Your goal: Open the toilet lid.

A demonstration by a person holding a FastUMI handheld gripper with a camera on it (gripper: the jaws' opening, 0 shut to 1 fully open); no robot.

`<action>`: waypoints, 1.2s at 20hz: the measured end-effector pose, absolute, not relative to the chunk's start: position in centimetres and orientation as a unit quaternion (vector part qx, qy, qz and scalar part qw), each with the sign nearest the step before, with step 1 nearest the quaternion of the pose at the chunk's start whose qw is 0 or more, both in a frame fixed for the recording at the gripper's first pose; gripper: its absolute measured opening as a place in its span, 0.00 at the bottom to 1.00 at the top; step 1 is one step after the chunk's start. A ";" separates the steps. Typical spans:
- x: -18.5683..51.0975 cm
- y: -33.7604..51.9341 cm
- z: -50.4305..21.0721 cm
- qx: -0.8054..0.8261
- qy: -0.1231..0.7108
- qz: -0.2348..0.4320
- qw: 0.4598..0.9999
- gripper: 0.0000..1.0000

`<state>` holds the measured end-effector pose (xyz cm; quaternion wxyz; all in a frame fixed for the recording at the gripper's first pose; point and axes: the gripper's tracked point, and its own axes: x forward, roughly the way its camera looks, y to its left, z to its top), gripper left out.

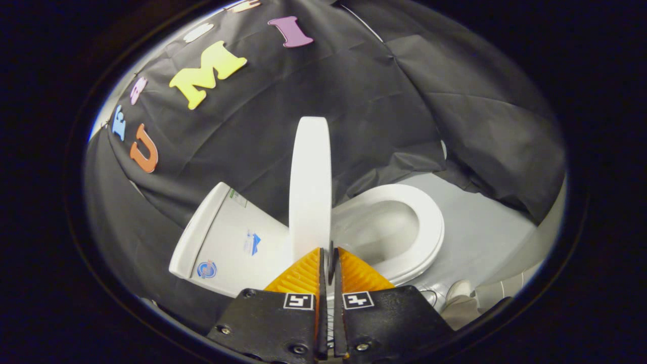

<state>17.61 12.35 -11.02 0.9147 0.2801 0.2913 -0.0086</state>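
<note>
Gripper [329, 258] fingers pinch the near edge of the raised lid [310, 187], which stands upright between tank [227, 237], left, and seat [424, 222], right. Tank stickers are too small to read.

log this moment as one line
gripper: shut on lid edge | lid: raised, near upright | seat: down | tank: behind lid

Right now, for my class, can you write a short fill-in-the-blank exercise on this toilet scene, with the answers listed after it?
1. The white plastic toilet lid stands ____, edge-on to the camera.
2. The gripper is ____ on the lid's lower edge.
3. The white oval seat lies ____ on the bowl.
4. The white tank sits on the side of the lid ____ the seat.

Missing words: upright; shut; down; opposite
</note>
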 end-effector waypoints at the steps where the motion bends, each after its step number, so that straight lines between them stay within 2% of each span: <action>1: 17.7 12.3 -10.9 0.276 0.290 -0.006 0.916 0.08; 18: 17.5 13.0 -11.4 0.208 0.272 0.038 0.939 0.08; 24: 17.4 13.3 -11.6 0.176 0.262 0.050 0.947 0.11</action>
